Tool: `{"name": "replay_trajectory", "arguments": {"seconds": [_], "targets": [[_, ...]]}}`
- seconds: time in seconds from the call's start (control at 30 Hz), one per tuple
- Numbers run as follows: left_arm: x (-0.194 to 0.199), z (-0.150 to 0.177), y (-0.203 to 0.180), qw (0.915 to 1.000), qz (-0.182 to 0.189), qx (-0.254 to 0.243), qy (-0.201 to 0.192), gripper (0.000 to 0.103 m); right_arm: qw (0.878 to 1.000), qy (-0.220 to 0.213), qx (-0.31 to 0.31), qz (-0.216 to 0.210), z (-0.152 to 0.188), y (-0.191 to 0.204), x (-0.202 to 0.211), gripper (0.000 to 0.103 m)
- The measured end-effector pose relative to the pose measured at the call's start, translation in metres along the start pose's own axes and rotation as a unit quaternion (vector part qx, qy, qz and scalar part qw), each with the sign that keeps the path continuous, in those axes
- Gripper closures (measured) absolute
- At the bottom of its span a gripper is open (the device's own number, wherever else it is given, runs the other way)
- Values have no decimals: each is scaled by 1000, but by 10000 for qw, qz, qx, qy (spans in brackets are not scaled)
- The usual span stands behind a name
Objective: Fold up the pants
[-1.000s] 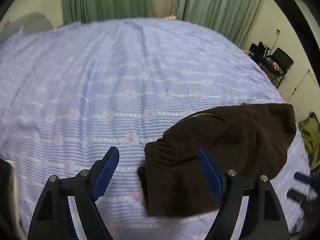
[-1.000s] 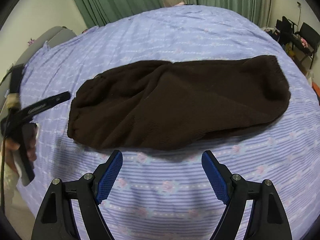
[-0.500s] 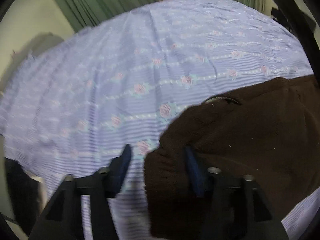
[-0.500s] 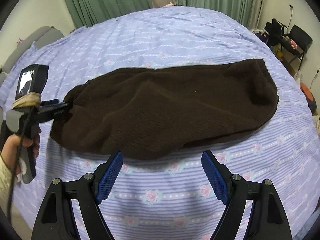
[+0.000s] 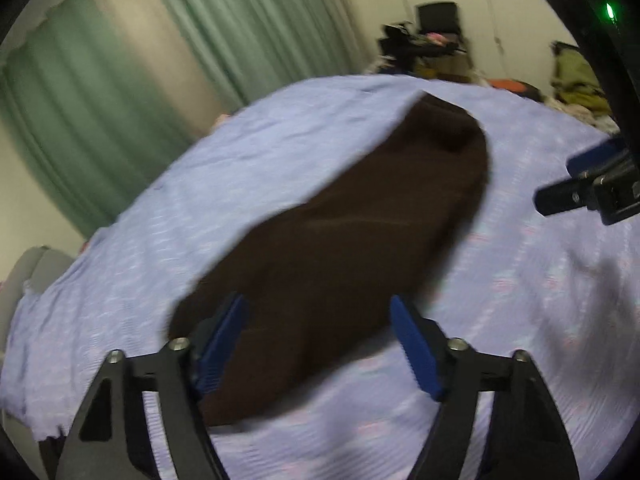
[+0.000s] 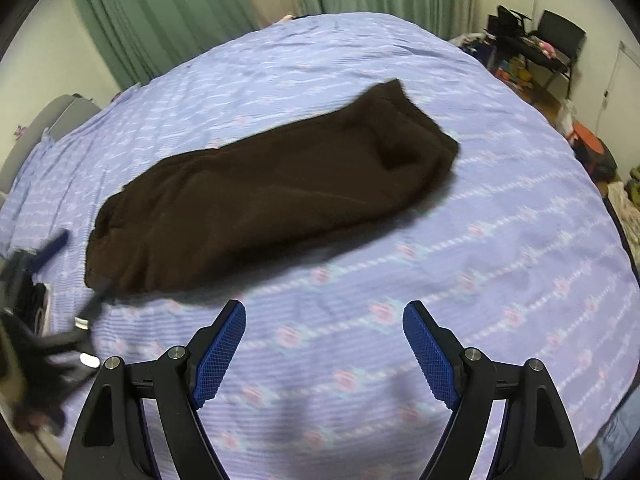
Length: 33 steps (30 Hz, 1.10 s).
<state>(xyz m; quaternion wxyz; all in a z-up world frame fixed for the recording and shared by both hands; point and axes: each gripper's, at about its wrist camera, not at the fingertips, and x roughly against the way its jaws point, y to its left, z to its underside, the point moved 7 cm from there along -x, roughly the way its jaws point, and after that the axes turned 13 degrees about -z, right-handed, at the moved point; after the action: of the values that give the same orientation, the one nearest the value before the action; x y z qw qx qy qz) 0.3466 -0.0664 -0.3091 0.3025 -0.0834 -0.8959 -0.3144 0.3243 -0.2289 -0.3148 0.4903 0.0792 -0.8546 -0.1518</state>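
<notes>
Item: brown pants half-folded on bed; my left gripper, jaws just narrowing, seemingly straddles the near end ungrasped, right gripper spread, empty; next, pinch and fold over.

1. The pants lie folded lengthwise on the bed, stretched slantwise from its near left part toward its far right part.
2. The left gripper is over the near end of the pants, which shows between its fingers.
3. In the right wrist view that gripper shows blurred at the left edge, just beside the same end of the pants.
4. The right gripper is over bare sheet in front of the pants, apart from them.
5. Curtains hang behind the bed's far side.
6. A chair and clutter stand beyond the bed's far right corner.
</notes>
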Motion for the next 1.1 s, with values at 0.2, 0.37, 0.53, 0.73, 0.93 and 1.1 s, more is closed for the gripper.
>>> {"name": "replay_trajectory", "arguments": {"seconds": [0.2,0.37,0.53,0.73,0.93,1.1], "targets": [[-35,-4,-58,9974,-172,-693,-3,48,9996,118,-255,37,22,-31,-1,21],[-62,-4,-76,9936,-252,-1078,205,78,9988,190,-449,-77,36,-45,-3,22],[-74,-36,-24,9957,642,126,650,82,9986,88,-251,-454,29,-37,-7,25],[-120,-39,23,9691,1709,1148,1361,81,9863,-6,698,-1493,-16,11,-33,33],[-142,-41,43,9554,2066,1388,1588,81,9560,312,1639,-2414,-62,73,-77,41],[-128,-46,48,9556,2185,1351,1440,81,9346,727,2242,-2663,-79,112,-115,41]]}}
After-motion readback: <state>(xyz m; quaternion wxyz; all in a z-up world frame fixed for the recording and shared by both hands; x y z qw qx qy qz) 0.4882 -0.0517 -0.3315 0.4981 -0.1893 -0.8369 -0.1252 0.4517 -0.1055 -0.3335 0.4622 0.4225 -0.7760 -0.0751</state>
